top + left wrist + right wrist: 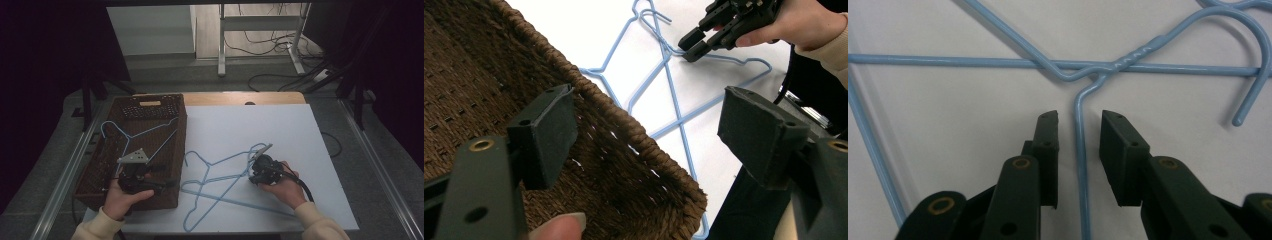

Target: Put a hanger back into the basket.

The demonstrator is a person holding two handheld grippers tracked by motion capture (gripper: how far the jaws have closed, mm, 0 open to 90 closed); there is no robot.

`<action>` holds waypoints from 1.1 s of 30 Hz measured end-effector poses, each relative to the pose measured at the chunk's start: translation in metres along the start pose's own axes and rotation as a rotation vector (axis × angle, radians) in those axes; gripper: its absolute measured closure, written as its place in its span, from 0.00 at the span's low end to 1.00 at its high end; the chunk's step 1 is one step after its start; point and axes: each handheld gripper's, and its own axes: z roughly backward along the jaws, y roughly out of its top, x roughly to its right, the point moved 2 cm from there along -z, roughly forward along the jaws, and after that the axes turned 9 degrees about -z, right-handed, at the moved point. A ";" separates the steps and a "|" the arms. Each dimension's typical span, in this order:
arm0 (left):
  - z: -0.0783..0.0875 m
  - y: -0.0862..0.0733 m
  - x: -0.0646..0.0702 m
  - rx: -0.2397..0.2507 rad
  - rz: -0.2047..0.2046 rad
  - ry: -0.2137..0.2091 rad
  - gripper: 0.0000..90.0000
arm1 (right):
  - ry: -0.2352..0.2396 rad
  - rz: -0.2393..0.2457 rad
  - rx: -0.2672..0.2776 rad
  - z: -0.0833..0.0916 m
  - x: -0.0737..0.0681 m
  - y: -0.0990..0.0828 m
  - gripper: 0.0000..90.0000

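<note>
A white worktop (280, 150) fills the centre of the high view, cleared so the thin wire shapes read plainly against it. At its left edge stands a dark brown woven wicker basket (100, 175), set within the left arm's reach as the likely collecting bin; one pale blue wire hanger (131, 135) already lies inside it. Lower centre of the frame, a tangle of pale blue wire coat hangers (220, 185) lies overlapped on the worktop, hooks toward the middle. The left gripper (159, 186), lower left, hangs over the basket's near right corner with its jaws wide apart and nothing between them, apparently parked out of the way while the other hand works. The right gripper (255, 176), lower centre-right, points at the hangers' crossing; in the right gripper view its jaws (1079, 132) straddle one hanger's wire neck (1080, 150) just below the twist, narrowly apart and not yet pressing it, a spot that probably lets a single hanger be lifted free.
</note>
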 end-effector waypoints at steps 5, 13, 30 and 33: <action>0.000 0.000 0.000 0.000 -0.002 -0.001 0.26 | 0.010 0.006 0.000 0.000 0.000 0.000 0.83; 0.000 0.000 0.000 -0.002 -0.001 -0.002 0.26 | 0.017 0.012 -0.003 0.000 0.000 0.000 0.92; 0.002 0.000 0.000 0.002 0.002 -0.004 0.27 | 0.016 0.038 -0.016 0.006 0.006 -0.007 0.97; 0.002 0.000 0.001 0.003 0.002 -0.004 0.27 | 0.002 0.022 -0.005 0.011 0.011 -0.009 0.97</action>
